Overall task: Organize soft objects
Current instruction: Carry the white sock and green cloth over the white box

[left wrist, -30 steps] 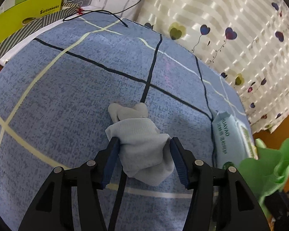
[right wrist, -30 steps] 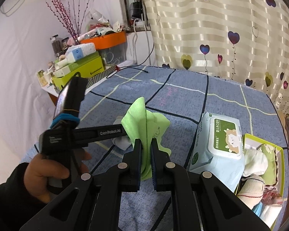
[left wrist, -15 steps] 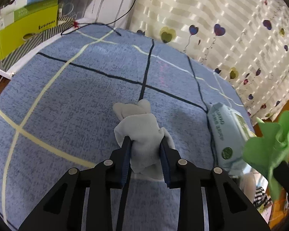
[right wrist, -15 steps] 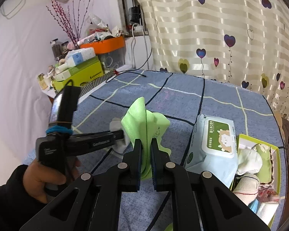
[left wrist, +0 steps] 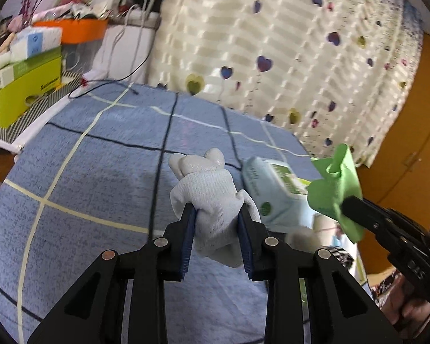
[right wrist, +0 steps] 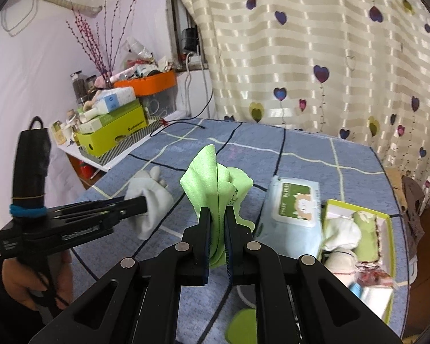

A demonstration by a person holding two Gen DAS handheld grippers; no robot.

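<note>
Your left claw is clamped on the grey sock bundle, lifted at frame centre above the blue bed. Your right claw pinches the green cloth. Both look light, limp and squashy; grip their bunched middles so nothing slips out.

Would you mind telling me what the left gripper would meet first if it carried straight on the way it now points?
Probably the blue bedspread: the left gripper, shut on the grey sock, points down at bare cover left of the wipes pack, though depth is unclear.
</note>
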